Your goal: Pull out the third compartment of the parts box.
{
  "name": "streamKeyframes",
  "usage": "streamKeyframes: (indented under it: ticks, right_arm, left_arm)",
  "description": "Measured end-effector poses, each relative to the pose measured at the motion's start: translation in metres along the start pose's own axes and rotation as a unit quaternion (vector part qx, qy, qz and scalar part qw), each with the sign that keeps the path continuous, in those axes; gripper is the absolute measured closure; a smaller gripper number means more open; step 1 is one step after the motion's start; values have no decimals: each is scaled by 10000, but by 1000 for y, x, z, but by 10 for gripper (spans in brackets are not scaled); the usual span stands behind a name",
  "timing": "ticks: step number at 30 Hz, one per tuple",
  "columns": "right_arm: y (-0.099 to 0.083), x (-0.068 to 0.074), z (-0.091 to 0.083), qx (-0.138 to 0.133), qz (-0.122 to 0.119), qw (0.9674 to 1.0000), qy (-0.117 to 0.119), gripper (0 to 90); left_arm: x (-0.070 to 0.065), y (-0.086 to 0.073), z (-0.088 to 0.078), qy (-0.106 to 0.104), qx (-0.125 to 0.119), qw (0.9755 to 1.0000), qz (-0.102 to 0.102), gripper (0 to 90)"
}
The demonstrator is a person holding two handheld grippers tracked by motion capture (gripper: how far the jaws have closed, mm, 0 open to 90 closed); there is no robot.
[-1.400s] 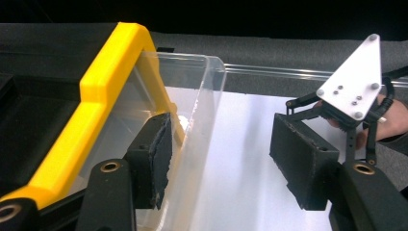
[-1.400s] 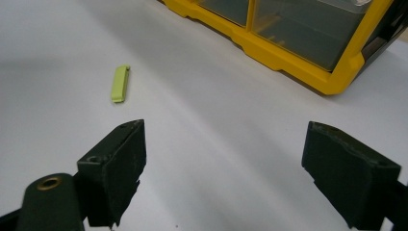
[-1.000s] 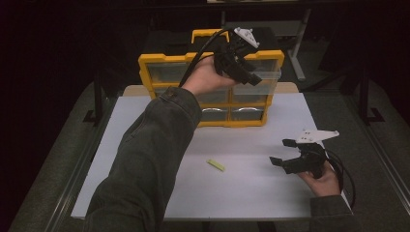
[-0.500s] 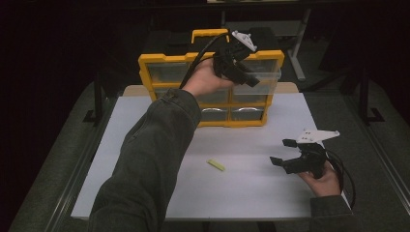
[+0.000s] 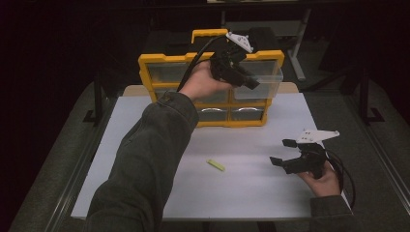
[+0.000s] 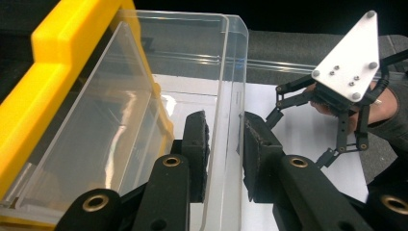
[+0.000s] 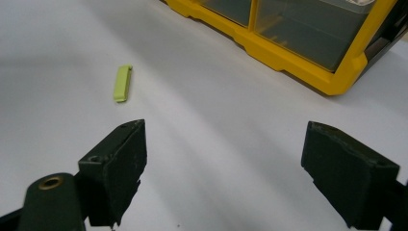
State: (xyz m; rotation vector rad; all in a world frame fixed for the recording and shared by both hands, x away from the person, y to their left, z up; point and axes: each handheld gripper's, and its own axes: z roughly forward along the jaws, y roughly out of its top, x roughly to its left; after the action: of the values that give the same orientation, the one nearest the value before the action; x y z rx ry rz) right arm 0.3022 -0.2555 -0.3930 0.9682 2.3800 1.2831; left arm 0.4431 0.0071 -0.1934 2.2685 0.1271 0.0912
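Observation:
A yellow drawer organizer (image 5: 164, 59) stands at the back of the white tabletop. Its upper right clear drawer (image 5: 268, 84) is pulled out toward me. My left gripper (image 5: 251, 83) reaches over from the left and straddles that drawer's front wall. In the left gripper view the clear drawer (image 6: 120, 96) has its wall between the pads of the left gripper (image 6: 225, 130); the jaws have just been closing on it. My right gripper (image 5: 282, 152) rests low at the front right, open and with nothing in it. A small green piece (image 5: 216, 165) lies flat left of it.
The right gripper view shows the right gripper (image 7: 223, 159) over bare white board, the green piece (image 7: 122, 83) ahead to the left and the organizer's lower corner (image 7: 288, 53) ahead to the right. Dark floor and table legs surround the tabletop (image 5: 145, 159).
The left gripper has shifted only slightly at the clear drawer. The right gripper and the green piece have stayed where they were.

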Motion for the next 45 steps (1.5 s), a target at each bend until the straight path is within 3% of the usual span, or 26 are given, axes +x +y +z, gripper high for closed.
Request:
streamKeyframes:
  ticks: [13, 31, 34, 42, 45]
  right_arm:
    - [0, 1, 2, 30, -25, 10000, 13, 149]
    - [0, 2, 3, 71, -54, 10000, 39, 149]
    - [0, 2, 3, 73, -51, 10000, 41, 148]
    - [-1, 2, 6, 113, -48, 9999, 86, 146]
    - [-1, 2, 9, 159, -33, 9998, 91, 143]
  left_arm:
    - [-11, -4, -3, -252, -130, 9996, 72, 754]
    - [-13, -11, -2, -425, -193, 9989, 21, 747]
    - [-13, -10, -4, -482, -238, 9986, -11, 704]
    - [-14, -9, -20, -385, -567, 9976, -51, 565]
    - [-16, -10, -27, -339, -679, 9970, -156, 515]
